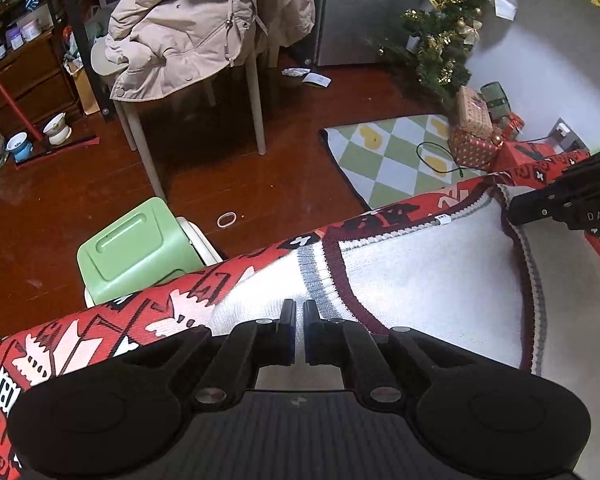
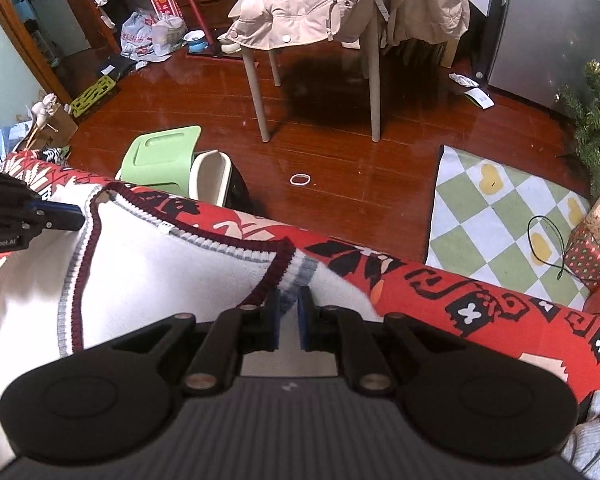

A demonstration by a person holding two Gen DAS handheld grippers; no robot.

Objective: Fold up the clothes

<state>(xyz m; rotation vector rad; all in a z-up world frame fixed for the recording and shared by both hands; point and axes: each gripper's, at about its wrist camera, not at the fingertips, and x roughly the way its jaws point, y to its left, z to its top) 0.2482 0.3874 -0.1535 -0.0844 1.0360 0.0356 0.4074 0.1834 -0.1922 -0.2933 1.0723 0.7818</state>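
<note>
A white knit sweater [image 1: 420,276] with maroon and grey ribbed trim lies spread on a red patterned cover [image 1: 100,332], close to its far edge. My left gripper [image 1: 299,308] is shut on the sweater's trimmed corner, with the grey stripe pinched between its blue pads. At the right of this view, the right gripper [image 1: 512,210] grips the opposite corner. In the right wrist view the sweater [image 2: 172,272] fills the lower left. There my right gripper [image 2: 289,296] is shut on the striped edge, and the left gripper [image 2: 80,218] holds the far corner at the left.
Beyond the cover's [image 2: 480,308] edge is a dark wooden floor with a green stool [image 1: 136,244], a chair draped with a beige coat [image 1: 188,28], a checked rug [image 1: 396,156], a small Christmas tree [image 1: 440,40] and gift boxes [image 1: 476,128]. A grey garment [image 2: 596,432] lies at lower right.
</note>
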